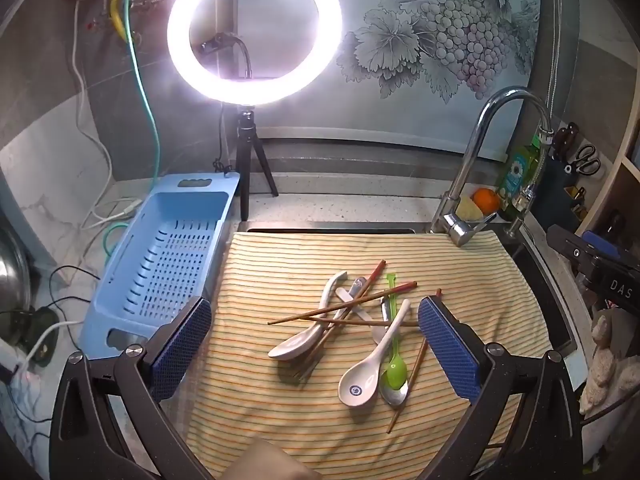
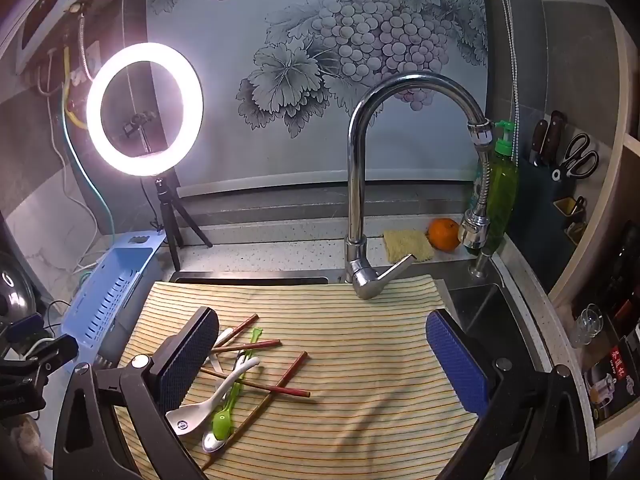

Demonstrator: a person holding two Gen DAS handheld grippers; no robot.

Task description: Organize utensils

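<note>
Both grippers, left gripper [image 1: 314, 354] and right gripper [image 2: 322, 364], are held with jaws fully released above the striped cloth [image 1: 460, 264], where the tangled utensils [image 1: 352, 320] are heaped, so that sorting into the blue basket [image 1: 120, 280] is likely begun.

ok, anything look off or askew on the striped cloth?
Yes: the utensils lie in a crossed heap on the striped cloth. Chopsticks criss-cross over white spoons, and the green spoon rests on a metal one. The blue drainer basket holds nothing.
</note>
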